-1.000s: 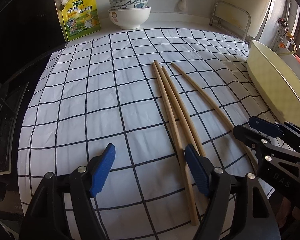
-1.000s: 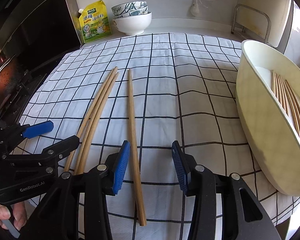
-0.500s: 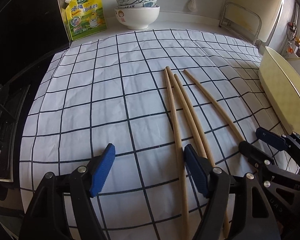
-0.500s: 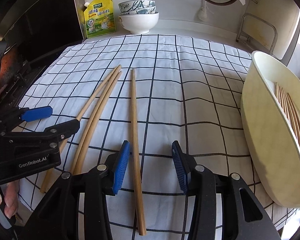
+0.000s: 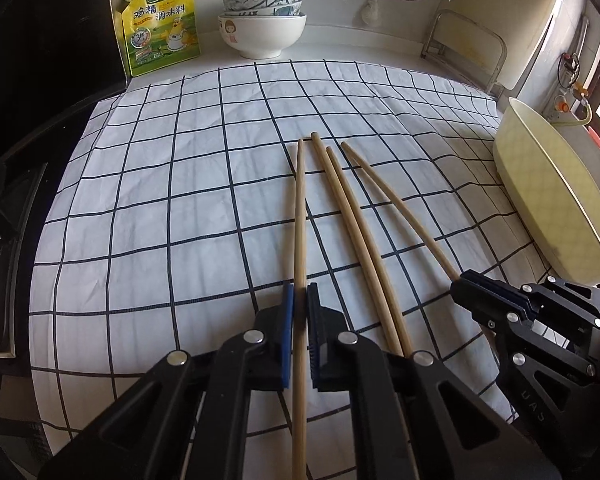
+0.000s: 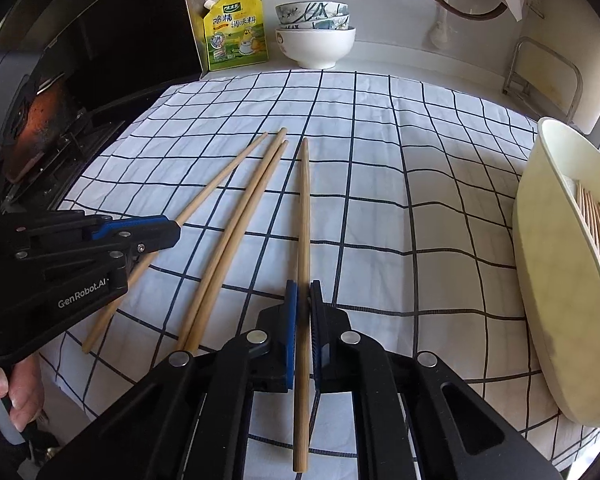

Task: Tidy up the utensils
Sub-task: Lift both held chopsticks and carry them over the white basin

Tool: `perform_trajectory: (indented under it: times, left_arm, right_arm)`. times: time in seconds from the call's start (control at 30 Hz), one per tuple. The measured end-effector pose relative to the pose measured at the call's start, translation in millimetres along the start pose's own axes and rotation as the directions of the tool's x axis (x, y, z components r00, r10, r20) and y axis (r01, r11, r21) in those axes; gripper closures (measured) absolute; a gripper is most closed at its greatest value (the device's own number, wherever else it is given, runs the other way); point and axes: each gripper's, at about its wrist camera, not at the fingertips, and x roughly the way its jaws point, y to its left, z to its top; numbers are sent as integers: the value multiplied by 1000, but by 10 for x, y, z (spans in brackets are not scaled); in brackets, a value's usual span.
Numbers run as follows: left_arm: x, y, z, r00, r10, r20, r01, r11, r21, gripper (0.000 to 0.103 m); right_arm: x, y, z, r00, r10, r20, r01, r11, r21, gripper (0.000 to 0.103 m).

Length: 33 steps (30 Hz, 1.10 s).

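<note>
In the left wrist view, the black left claw [image 5: 300, 300] with blue pads is seen clamped on a long, pale wooden chopstick [image 5: 299, 216], the leftmost of four; its jaws have just been closing, and the stick runs straight out between the pads. In the right wrist view, the matching right claw [image 6: 303, 290] is clamped on the rightmost wooden chopstick [image 6: 303, 216] in the same way, its jaws likewise having just been closing. A person's fingers [image 6: 8, 396] are seen at the lower left of that view, below the left claw's body.

Between the two gripped sticks, a pair of chopsticks [image 5: 360, 232] is laid side by side, touching along most of their length, on a white cloth with a dark grid pattern [image 5: 180, 208] spread over the counter. All four sticks point away from the cameras, with their far ends near one another.

To the right, a cream oval plastic tray [image 6: 548, 264] is stood at the cloth's edge, and further wooden chopsticks [image 6: 598, 232] are seen lying inside it.

At the far edge of the counter, against the wall, a yellow-green spouted seasoning pouch [image 5: 158, 24] is stood upright, with a stack of three ceramic bowls [image 5: 262, 20] just beside it.
</note>
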Motion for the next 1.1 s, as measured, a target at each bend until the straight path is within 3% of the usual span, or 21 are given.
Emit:
perform_trajectory:
  times: [0.2, 0.43, 0.73, 0.93, 1.1]
  left_arm:
    - [-288, -46, 95, 999, -27, 46, 27, 1000, 1, 96]
    - [-574, -340, 337, 991, -80, 106, 75, 996, 44, 96]
    - [-859, -891, 662, 973, -149, 176, 128, 984, 125, 96]
    - [-759, -1534, 859, 956, -254, 145, 221, 952, 210, 96]
    - [-477, -2125, 1017, 947, -314, 72, 284, 919, 272, 96]
  right_arm:
    - [-355, -20, 100, 995, 29, 92, -33, 999, 37, 97]
    - [-860, -267, 220, 979, 2, 202, -15, 998, 66, 97]
    - [-1604, -793, 302, 929, -97, 356, 52, 990, 133, 97]
    - [-1660, -1456, 125, 918, -229, 324, 141, 952, 273, 97]
    - [-1565, -1936, -52, 913, -313, 263, 208, 909, 360, 97]
